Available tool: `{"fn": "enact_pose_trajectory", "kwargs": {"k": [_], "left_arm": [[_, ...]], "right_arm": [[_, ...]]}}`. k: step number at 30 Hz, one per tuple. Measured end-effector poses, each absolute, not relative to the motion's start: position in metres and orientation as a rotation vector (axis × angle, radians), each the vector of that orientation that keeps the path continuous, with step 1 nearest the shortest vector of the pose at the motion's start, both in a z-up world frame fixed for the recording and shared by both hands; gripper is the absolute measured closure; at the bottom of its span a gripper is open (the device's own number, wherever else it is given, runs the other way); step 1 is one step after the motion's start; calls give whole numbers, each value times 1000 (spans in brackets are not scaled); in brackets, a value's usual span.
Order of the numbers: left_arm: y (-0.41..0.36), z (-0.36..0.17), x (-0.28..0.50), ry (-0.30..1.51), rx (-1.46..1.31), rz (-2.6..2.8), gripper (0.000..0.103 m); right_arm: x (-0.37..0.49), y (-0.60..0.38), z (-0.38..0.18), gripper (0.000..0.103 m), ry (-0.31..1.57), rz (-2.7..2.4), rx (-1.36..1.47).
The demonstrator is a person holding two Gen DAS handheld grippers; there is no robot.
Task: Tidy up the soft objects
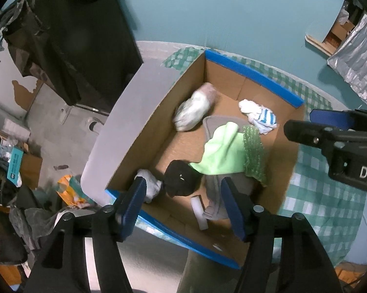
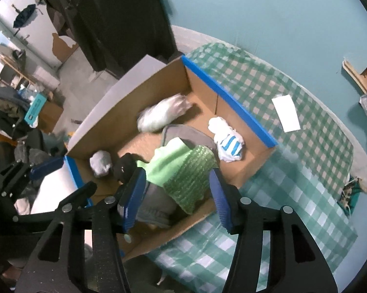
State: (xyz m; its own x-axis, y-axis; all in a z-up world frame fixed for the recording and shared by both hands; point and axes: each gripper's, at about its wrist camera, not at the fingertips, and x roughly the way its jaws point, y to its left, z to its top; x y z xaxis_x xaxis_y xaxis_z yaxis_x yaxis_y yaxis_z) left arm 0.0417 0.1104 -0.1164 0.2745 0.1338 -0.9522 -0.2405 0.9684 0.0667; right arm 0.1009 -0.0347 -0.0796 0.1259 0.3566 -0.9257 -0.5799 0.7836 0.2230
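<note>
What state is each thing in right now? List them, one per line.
Cardboard box: open-topped, on the checked cloth.
Light green cloth: loose in the box, on the grey garment.
Green bubble wrap: beside the cloth, lying flat.
Black sock ball: rolled up.
Striped white cloth: crumpled.
Left gripper: open, holding nothing.
Right gripper: open, holding nothing.

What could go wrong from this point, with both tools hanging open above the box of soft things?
1. The light green cloth and bubble wrap sit piled on the grey garment; a grab there may lift several at once.
2. The left tool hangs near the box's blue-taped edge and could snag it when lowered.
3. The right tool is close beside it; the two may collide.
</note>
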Motion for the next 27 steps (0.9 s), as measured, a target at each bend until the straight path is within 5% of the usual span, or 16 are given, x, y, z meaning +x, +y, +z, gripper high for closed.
{"fn": "enact_pose_trajectory", "kwargs": {"k": [16,27], "left_arm": [[90,-55,22,1151,-137,225,22],[72,-35,8,1118,-116,216,21]], "right_arm": [[81,-74,-23,44,1165,686,-154],[59,-101,10,40,1102,670,-121]]}}
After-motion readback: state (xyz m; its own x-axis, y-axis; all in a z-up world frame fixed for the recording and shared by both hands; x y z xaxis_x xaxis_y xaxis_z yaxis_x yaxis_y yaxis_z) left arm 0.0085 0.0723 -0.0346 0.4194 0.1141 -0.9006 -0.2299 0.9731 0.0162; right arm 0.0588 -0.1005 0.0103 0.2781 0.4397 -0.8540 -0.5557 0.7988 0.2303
